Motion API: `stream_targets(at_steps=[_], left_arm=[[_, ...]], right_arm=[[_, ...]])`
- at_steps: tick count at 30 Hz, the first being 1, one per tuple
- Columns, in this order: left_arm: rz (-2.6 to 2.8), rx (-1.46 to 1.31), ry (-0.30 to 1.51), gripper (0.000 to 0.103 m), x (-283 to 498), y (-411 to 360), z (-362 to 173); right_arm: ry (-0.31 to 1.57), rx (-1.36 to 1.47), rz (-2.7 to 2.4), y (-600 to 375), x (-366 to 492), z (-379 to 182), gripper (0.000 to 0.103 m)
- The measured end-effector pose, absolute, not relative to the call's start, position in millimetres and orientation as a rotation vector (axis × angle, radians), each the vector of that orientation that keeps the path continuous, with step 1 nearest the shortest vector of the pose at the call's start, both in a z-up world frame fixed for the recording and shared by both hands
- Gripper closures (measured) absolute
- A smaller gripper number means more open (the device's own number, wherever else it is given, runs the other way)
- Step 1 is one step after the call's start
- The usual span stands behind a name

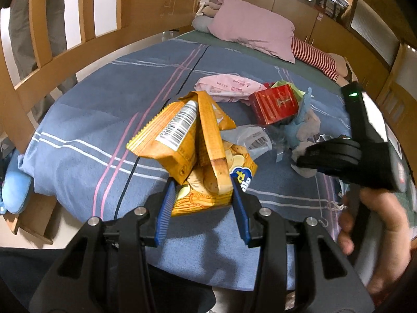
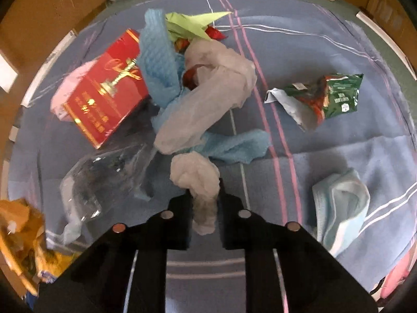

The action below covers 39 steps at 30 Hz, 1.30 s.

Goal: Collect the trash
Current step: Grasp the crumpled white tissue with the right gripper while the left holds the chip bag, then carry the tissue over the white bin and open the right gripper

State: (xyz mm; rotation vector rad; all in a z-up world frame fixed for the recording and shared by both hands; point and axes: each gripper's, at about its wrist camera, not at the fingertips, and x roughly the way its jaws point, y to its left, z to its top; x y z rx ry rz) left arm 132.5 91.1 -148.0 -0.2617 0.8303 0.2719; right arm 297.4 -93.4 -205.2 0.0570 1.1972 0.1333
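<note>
My left gripper is shut on a crumpled orange chip bag and holds it above the blue striped bedspread. My right gripper is shut on a wad of white tissue; it also shows in the left wrist view, at the right. Beyond it lies a trash pile: a red box, blue crumpled paper, a larger white tissue, a clear plastic bag, green paper. A green snack wrapper lies apart at the right.
A pink wrapper lies behind the red box. A light blue face mask lies near right. A pink pillow and a striped toy are at the bed's head. A wooden bed rail runs along the left.
</note>
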Motion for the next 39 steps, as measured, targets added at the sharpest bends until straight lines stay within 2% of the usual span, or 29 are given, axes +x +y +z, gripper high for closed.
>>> stream_targets(at_steps=[8,18,24,39], left_arm=[[0.267,-0.239,0.818,0.06,128.8,88.8,-145.6],[0.178,-0.156,0.697,0.06,102.0,72.6,-126.3],[0.095,-0.161,0.655,0.06,83.8,65.6,-119.5],[-0.018,-0.179,0.675,0.06,84.1,57.6,-121.8]], right_arm=[[1.203,0.094,0.172,-136.0,249.3,-178.4,0.087],[0.939,0.216,0.257,-197.1,152.7,-109.0,0.087],[0.873,0.254,0.252,-210.7,102.0,-94.8,0.087],[0.823,0.244,0.208,-257.4,34.1,-68.3,0.087]])
